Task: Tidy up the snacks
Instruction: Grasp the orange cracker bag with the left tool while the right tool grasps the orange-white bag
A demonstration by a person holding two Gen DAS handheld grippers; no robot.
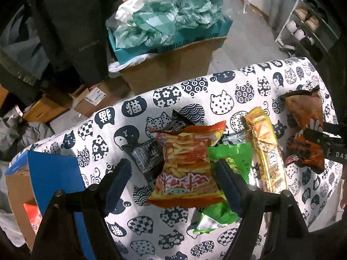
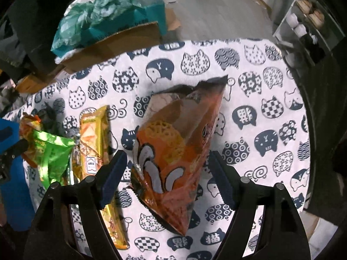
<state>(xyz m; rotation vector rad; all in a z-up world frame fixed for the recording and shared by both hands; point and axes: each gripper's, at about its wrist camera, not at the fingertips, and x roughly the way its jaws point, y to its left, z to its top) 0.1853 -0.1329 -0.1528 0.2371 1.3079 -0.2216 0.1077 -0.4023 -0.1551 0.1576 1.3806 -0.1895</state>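
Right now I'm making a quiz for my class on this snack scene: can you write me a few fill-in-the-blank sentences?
1. The tablecloth is printed with ____ faces.
2. The left gripper hangs open over the red-and-yellow fries packet, which overlaps a ____ packet.
3. The right gripper straddles the ____ triangular bag.
4. The long gold packet lies between the green packet and the ____ bag.

Missing words: cat; green; orange; orange

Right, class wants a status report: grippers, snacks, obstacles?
Left gripper open over red fries packet. Right gripper open over orange cone bag. Green packet crowds the red one.
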